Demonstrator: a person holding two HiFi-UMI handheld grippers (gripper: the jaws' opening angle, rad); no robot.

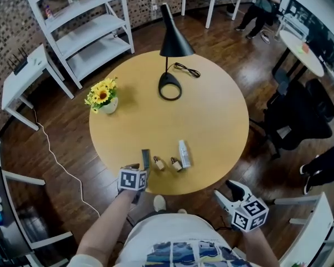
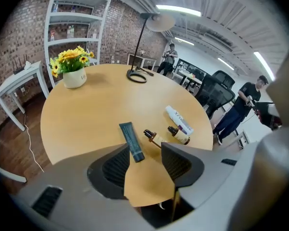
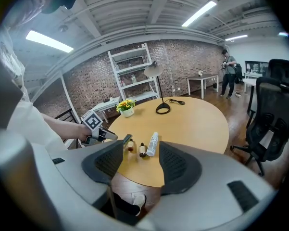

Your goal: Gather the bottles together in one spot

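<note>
The dark tube (image 1: 145,159), two small brown bottles (image 1: 159,163) and a white bottle (image 1: 184,153) lie close together by the near edge of the round table (image 1: 211,110). The left gripper (image 2: 144,153) hangs just beside the tube's end, jaws apart, pressing nothing. The right gripper (image 3: 140,158) is off the table, jaws wide and empty. The print on the white bottle's purple label is too small to read

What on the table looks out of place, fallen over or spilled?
The white bottle, the two small brown bottles and the dark tube all lie on their sides near the front edge of the table instead of standing. No spill shows. The lamp and the flower pot stand upright.
</note>
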